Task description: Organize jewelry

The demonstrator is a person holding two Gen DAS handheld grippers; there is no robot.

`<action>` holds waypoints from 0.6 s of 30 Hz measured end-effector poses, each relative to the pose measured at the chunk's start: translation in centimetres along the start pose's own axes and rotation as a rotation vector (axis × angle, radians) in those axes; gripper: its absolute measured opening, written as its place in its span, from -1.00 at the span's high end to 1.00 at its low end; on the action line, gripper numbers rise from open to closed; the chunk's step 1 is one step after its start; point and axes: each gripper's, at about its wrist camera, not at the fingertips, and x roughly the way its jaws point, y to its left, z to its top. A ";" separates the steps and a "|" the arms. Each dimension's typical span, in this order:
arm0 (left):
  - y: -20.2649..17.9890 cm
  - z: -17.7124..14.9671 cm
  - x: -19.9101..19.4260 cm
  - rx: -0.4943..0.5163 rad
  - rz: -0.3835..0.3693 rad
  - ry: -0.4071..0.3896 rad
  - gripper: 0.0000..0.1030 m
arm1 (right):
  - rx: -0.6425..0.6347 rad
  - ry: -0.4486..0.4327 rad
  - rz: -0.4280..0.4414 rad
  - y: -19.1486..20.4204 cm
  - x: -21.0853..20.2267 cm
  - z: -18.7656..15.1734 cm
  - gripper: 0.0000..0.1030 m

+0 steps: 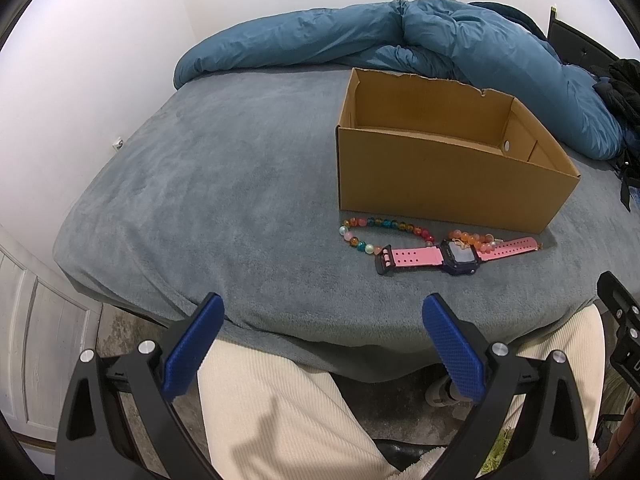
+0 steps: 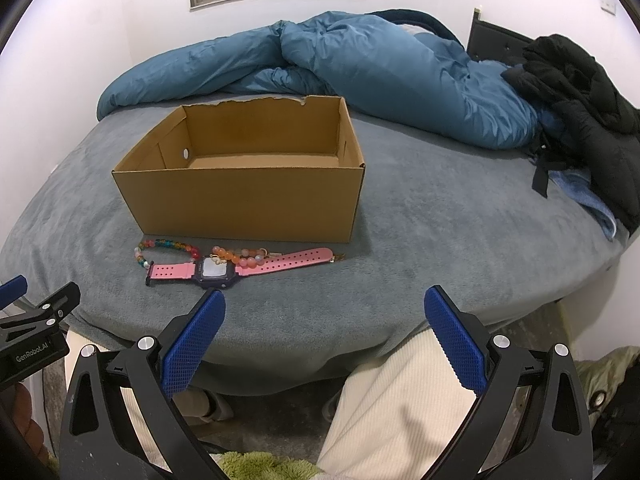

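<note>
Left tongs only right-view

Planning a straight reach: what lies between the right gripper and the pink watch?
Only bare grey blanket separates the right gripper from the pink watch, as the right wrist view shows.

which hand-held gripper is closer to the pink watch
Right, narrowly. The right hand-held gripper has its left fingertip just short of the pink watch; the left hand-held gripper sits further back, watch ahead-right.
</note>
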 end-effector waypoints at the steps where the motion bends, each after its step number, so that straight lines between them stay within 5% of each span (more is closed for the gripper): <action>1: 0.0 0.0 0.0 0.000 -0.001 0.001 -0.89 | 0.000 0.000 0.000 0.0 0.0 -0.1 -0.85; 18: -1.2 0.1 2.9 0.056 -0.069 0.045 -0.89 | 0.013 -0.002 -0.006 -0.9 1.9 0.1 -0.85</action>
